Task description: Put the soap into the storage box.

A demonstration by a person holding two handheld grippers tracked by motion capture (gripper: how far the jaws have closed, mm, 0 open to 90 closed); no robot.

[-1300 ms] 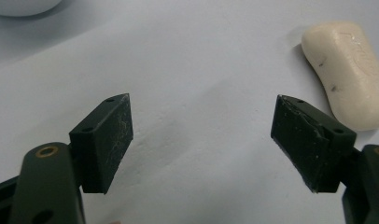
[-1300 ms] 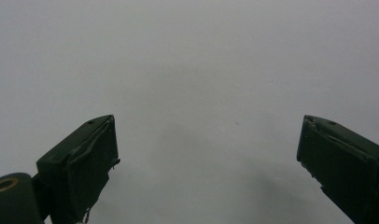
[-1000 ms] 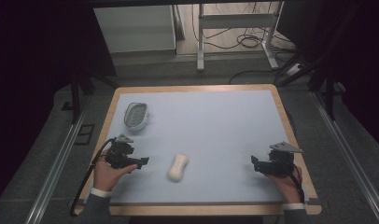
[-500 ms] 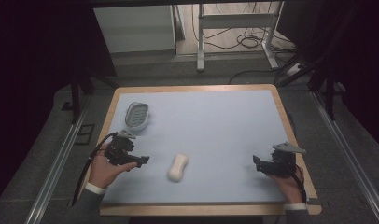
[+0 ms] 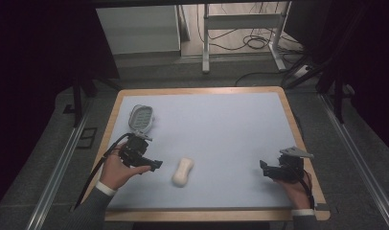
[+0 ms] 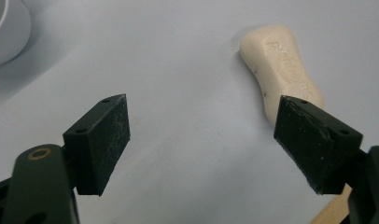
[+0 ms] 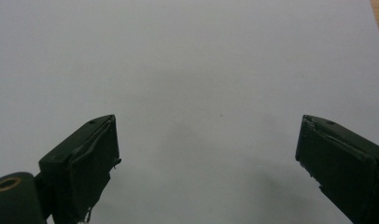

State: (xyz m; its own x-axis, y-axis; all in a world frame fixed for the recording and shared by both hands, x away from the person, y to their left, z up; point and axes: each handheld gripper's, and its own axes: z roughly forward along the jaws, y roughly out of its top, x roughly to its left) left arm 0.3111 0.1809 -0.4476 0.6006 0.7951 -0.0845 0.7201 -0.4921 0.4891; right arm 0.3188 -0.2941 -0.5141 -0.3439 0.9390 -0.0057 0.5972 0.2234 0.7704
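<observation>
Over at about 10 o'clock on the tabletop [image 5: 231, 120] sits a pale oval soap dish [image 5: 141, 116] with a slotted inside, close to the left wooden edge. Just below it, around 8 o'clock, a hand [image 5: 117, 171] holds the left claw [image 5: 154, 166], pointing toward 3 o'clock. Its jaws are spread wide with nothing between them, only bare blue-grey surface in the left gripper view [image 6: 201, 140]. Right beside its tip lies the soap bar [image 5: 183, 172]: cream coloured, waisted in the middle like a peanut, with embossed lettering I can't read. It lies long-ways from roughly 1 to 7 o'clock, a bit below and left of centre. In the left gripper view the soap bar [image 6: 281, 70] sits just past the right-hand jaw, near it but whether they touch I can't tell.

Lots of open room across the middle and the whole far half. Over at 4 o'clock the right claw [image 5: 263, 168] points toward 9 o'clock, well apart from the soap, also spread wide and empty [image 7: 206, 154]. It's close to the right wooden border, which peeks in at the corner of the right gripper view.
</observation>
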